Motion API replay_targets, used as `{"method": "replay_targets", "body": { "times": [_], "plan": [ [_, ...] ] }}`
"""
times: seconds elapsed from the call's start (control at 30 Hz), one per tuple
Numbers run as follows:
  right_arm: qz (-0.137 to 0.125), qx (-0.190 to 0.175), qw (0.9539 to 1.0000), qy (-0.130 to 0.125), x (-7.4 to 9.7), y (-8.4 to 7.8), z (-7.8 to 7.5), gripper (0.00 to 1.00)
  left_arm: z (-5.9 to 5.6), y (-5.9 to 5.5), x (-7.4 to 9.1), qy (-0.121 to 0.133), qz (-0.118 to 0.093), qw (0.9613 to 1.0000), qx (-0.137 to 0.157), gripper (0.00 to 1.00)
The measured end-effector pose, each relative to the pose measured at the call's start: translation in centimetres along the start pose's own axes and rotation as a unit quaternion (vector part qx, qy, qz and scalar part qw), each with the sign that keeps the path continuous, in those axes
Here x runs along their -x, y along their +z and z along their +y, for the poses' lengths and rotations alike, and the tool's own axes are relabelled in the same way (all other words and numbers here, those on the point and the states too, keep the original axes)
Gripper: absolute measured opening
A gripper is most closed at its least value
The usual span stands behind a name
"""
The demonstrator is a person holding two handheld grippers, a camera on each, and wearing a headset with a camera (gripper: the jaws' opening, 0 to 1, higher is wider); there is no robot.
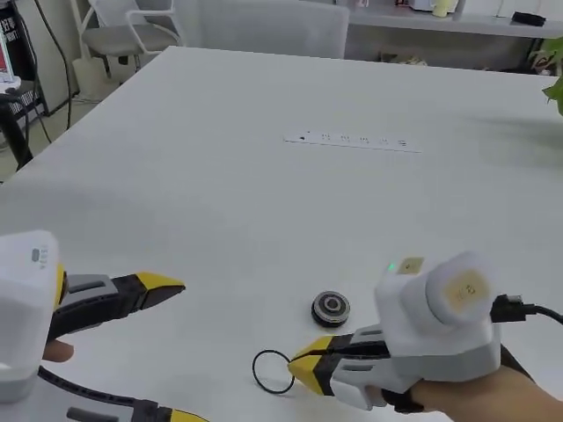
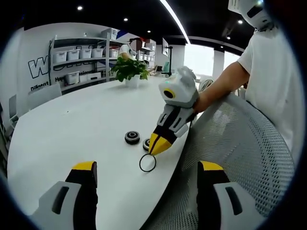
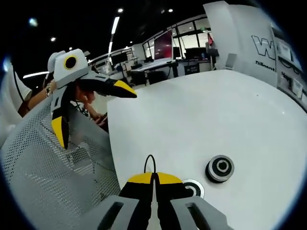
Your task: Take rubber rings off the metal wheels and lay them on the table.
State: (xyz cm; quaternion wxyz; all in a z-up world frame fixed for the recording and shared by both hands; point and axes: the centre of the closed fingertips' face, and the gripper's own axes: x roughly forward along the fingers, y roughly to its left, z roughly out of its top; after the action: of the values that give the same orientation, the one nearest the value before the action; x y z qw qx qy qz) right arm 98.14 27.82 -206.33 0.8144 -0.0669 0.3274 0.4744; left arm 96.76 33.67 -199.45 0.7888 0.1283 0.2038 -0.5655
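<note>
My right gripper [image 1: 297, 362] [image 3: 153, 179] is shut on a thin black rubber ring [image 1: 271, 371] [image 3: 149, 164] [image 2: 147, 163], low over the table near its front edge. Just beyond it lies a metal wheel [image 1: 331, 308] [image 3: 220, 168] [image 2: 132, 137] with a black ring around it. A second wheel [image 3: 194, 187] [image 2: 146, 142] lies right beside the right gripper's jaws, half hidden by them. My left gripper [image 1: 180, 349] [image 2: 147, 167] [image 3: 94, 115] hangs to the left, off the table's edge, with its yellow-tipped jaws wide open and nothing between them.
A white power strip [image 1: 352, 141] lies across the middle of the white table [image 1: 220, 176]. A mesh chair back [image 2: 230, 139] stands close to the table's edge. A potted plant [image 2: 128, 71] stands at the far end.
</note>
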Motion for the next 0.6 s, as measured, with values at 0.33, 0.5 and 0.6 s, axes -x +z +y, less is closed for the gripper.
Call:
{"method": "replay_targets", "body": {
  "times": [0.33,0.5,0.6],
  "plan": [
    [0.0,0.02,0.9997,-0.015,0.0,0.1,-0.7,0.0,0.1,0.0,0.0,0.002,0.0,1.0,0.0,0.84],
    [-0.003,0.024,0.9996,-0.018,0.0,0.2,-0.9,0.03,0.1,0.0,0.0,0.003,0.0,1.0,0.0,0.83],
    [0.002,0.032,0.9993,-0.02,0.1,0.2,-1.0,0.03,0.1,0.0,0.0,0.004,0.0,1.0,0.001,0.83]
  ]
}}
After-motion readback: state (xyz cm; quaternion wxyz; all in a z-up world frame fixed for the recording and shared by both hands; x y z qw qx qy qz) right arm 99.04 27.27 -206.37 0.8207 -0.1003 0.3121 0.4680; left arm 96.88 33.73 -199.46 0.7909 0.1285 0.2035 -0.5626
